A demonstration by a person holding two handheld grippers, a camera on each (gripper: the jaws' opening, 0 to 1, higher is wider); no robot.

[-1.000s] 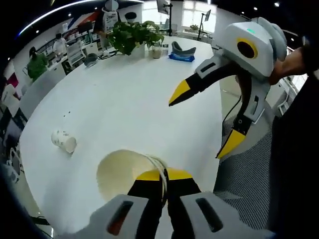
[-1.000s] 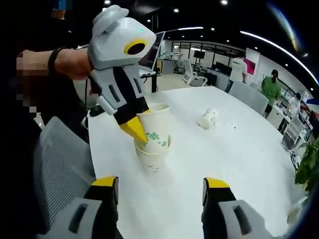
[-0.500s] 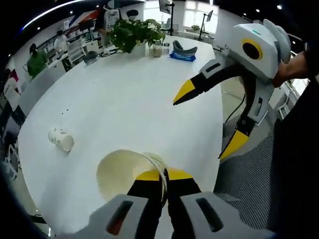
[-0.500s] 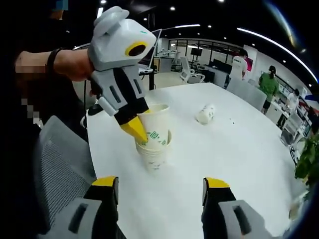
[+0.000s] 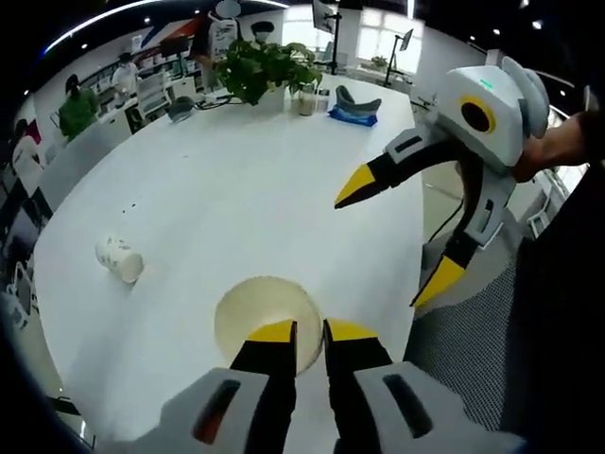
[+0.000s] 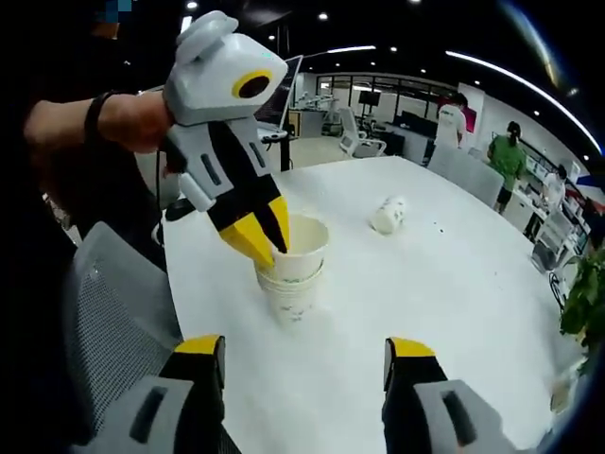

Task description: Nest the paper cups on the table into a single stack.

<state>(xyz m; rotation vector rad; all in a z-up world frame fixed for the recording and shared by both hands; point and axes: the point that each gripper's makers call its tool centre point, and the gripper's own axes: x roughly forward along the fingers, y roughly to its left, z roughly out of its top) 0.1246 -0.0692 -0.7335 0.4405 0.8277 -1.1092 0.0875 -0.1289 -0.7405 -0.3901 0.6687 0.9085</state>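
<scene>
Right gripper view: left gripper (image 6: 267,236) comes down from upper left, jaws pinched on the rim of the top paper cup (image 6: 301,248), now seated in the cup stack (image 6: 291,291) near the white table (image 6: 416,284) edge. Thin paper, light, crushable, so grip the rim gently. Right gripper (image 6: 304,364) hangs back level, jaws spread, empty. One loose paper cup (image 5: 119,259) lies on its side, well apart.
</scene>
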